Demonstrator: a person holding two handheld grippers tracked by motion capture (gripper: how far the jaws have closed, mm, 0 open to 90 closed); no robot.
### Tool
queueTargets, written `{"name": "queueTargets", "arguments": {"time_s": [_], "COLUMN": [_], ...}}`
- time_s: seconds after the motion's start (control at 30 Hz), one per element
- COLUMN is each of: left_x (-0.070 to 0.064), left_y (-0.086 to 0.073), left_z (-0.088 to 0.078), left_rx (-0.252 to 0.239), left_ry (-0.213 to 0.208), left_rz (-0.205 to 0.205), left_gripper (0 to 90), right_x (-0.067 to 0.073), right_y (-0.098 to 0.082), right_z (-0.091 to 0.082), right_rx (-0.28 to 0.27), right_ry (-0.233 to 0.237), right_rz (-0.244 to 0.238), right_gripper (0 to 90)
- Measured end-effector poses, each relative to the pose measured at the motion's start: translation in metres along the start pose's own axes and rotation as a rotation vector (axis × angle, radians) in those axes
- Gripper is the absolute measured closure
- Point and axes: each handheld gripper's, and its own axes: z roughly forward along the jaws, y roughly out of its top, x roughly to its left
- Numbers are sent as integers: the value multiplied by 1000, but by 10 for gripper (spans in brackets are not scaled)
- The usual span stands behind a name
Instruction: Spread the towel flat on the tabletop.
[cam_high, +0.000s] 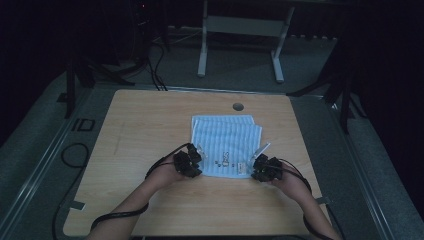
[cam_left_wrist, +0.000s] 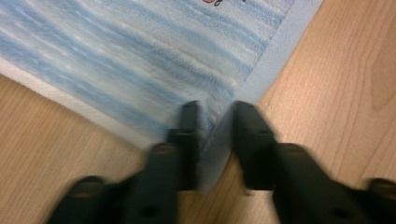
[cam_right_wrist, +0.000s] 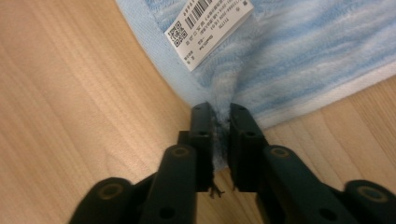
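**Both near corners of the towel gripped, next fold not yet made**

Going by how the towel (cam_high: 226, 145) lies, the work is part way through. At the middle of the high view it already sits as a folded stack on the table (cam_high: 140, 130), with staggered layers showing along its upper right edge. The near edge is flat on the wood, so I judge that another fold, lifting that edge away from the person, is what is left to do.

At the lower left of the cloth in the high view, the left gripper (cam_high: 189, 162) sits at the near left corner. In the left gripper view its jaws are narrow and pinch that corner (cam_left_wrist: 212, 154) between them, the fabric bunched into a small ridge in the gap.

At the lower right of the cloth, the right gripper (cam_high: 264, 167) holds the other near corner. In the right gripper view the jaws are nearly together, with the corner (cam_right_wrist: 219, 135) squeezed up between them and a few loose threads hanging below.

The towel is pale blue with soft white stripes and a plain lighter hem (cam_left_wrist: 280, 51) along its edges. A white label (cam_right_wrist: 208, 28) printed with a barcode and a square code lies on the cloth near the right corner. Small dark markings (cam_high: 225, 159) show by the near edge in the high view, too small to read.
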Motion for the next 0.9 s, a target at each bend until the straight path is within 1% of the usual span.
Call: {"name": "queueTargets", "arguments": {"time_s": [0.03,0.07,0.1,0.17,0.2,0.23,0.33,0.37,0.43,0.47,0.5,0.53,0.57,0.6,0.63,0.67,0.7,0.73,0.77,0.8,0.83,0.87,0.9], "left_x": [-1,-1,-2,-1,-1,0,2,2,-2,-2,-5,-9,-12,-24,-24,-24,-45,-54,-64,-73,-81,-81,-92], "left_y": [1,1,6,7,8,10,13,13,13,13,12,10,8,3,3,3,-6,-11,-16,-21,-27,-27,-34], "left_z": [1,1,1,-2,-6,-11,-31,-39,-58,-58,-68,-77,-86,-102,-102,-102,-118,-122,-124,-125,-124,-124,-122], "left_rx": [2,2,20,20,17,7,-18,-32,-64,-64,-73,-93,-98,-121,-121,-121,-129,-130,-123,-122,-123,-123,-106], "left_ry": [7,7,16,35,34,31,16,0,-19,-19,-26,-33,-33,-37,-37,-37,-57,-72,-91,-112,-142,-142,-191], "left_rz": [-4,-4,-10,-30,-42,-51,-70,-82,-85,-85,-78,-75,-60,-39,-39,-39,-2,2,17,30,26,26,36], "left_gripper": [811,838,855,860,861,861,861,860,860,859,859,859,858,858,858,858,858,857,857,856,855,851,839], "right_x": [0,0,-1,-3,-4,-4,-5,-5,-1,-1,1,4,8,18,18,25,37,45,54,62,72,72,93], "right_y": [0,0,2,3,4,5,9,10,12,12,12,11,10,4,4,1,-8,-13,-19,-25,-32,-32,-48], "right_z": [0,0,0,-2,-4,-7,-21,-27,-42,-42,-51,-59,-68,-84,-84,-92,-104,-110,-115,-119,-121,-121,-119], "right_rx": [0,0,6,9,2,-6,-35,-46,-77,-77,-98,-119,-132,-161,-161,-171,-187,-194,-200,-201,-198,-198,-163], "right_ry": [0,0,17,28,34,32,15,12,-4,-4,-9,-9,-13,-20,-20,-28,-28,-30,-27,-12,-1,-1,44], "right_rz": [0,0,8,10,11,17,7,5,-12,-12,-19,-26,-33,-60,-60,-72,-87,-104,-113,-117,-133,-133,-157], "right_gripper": [828,828,839,840,839,840,839,839,839,839,839,838,838,837,837,837,836,836,835,835,835,835,819]}}
